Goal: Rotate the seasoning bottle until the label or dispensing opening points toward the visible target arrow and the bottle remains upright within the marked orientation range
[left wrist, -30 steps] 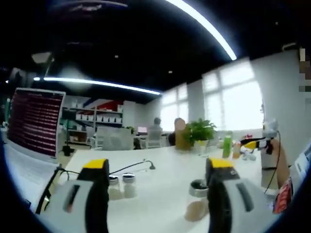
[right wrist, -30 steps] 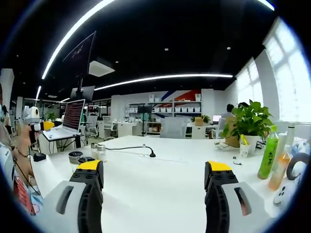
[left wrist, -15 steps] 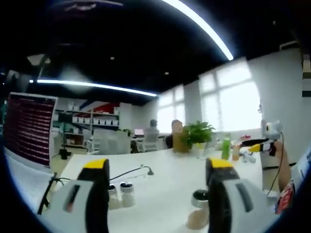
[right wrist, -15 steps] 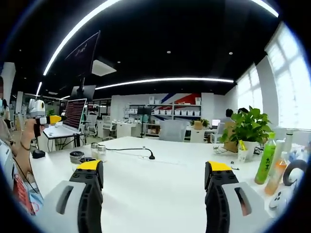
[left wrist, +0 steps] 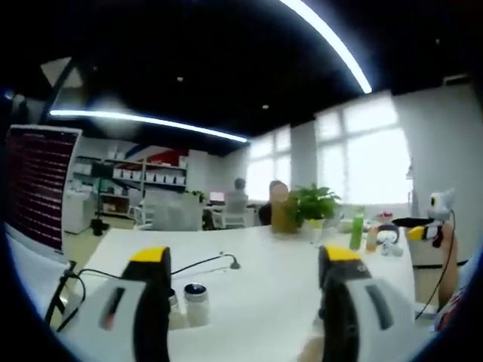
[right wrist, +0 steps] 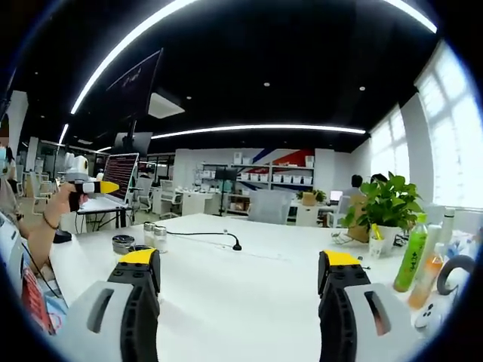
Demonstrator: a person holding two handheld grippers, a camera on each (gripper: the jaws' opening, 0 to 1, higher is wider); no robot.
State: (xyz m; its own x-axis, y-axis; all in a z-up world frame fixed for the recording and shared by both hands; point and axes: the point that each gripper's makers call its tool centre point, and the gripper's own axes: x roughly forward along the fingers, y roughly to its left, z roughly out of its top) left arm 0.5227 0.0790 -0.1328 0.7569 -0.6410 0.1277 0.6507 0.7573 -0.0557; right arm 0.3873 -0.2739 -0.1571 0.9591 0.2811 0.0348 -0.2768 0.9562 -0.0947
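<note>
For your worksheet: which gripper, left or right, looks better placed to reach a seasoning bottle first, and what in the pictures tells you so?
Probably left. The left gripper is open with two seasoning bottles on the white table just beyond its jaws. From the right gripper, also open, they stand farther off, to its left.

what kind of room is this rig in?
Looks like an open-plan office or lab: long white table, shelving with boxes on the far wall, a laptop on a desk, a potted plant by big windows.

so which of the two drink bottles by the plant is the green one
The taller bottle, standing nearer the potted plant in the right gripper view, is the green one. The shorter bottle beside it, farther from the plant, is orange.
</note>
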